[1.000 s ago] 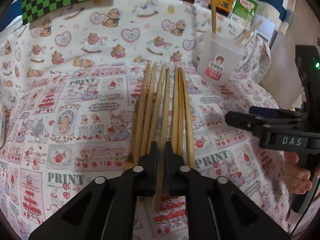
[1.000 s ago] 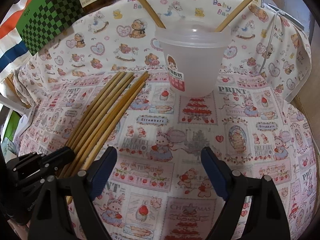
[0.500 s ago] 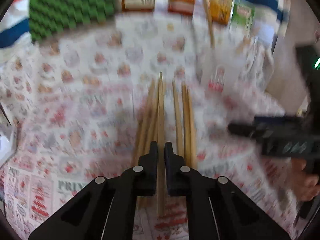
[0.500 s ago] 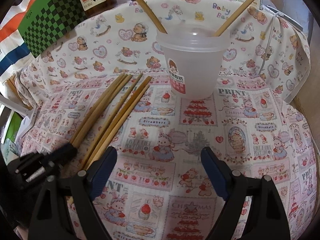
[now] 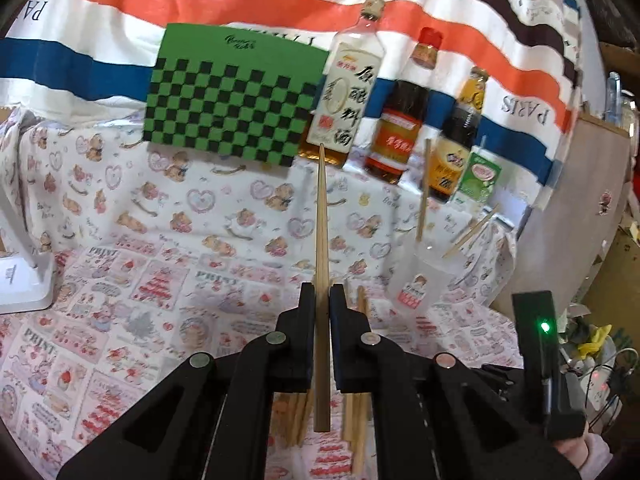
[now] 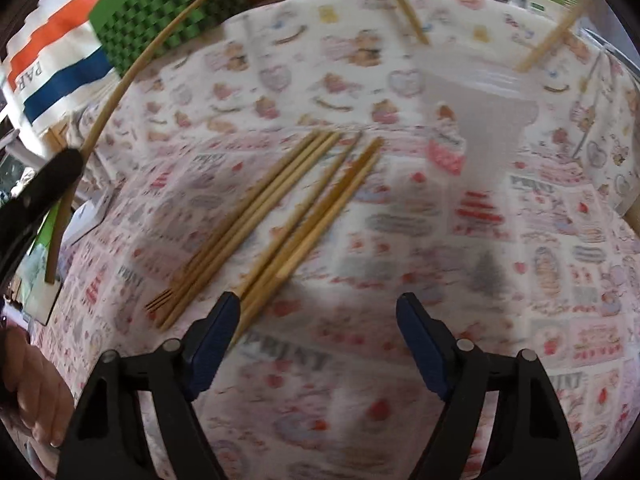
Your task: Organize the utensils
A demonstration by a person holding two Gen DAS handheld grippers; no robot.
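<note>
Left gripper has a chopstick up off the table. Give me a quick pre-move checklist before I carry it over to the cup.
1. Left gripper shut on the chopstick: ok.
2. Only one chopstick held: ok.
3. Held chopstick clear of the loose chopsticks on the tablecloth: ok, lifted.
4. Cup upright with room: ok, two chopsticks inside, leaning outward.
5. Right gripper open and empty: ok, though one fingertip sits at the ends of the loose chopsticks.
6. Grip firmness: cannot tell.

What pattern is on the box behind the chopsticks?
Green and black checks on the box, clearest in the left wrist view.
</note>
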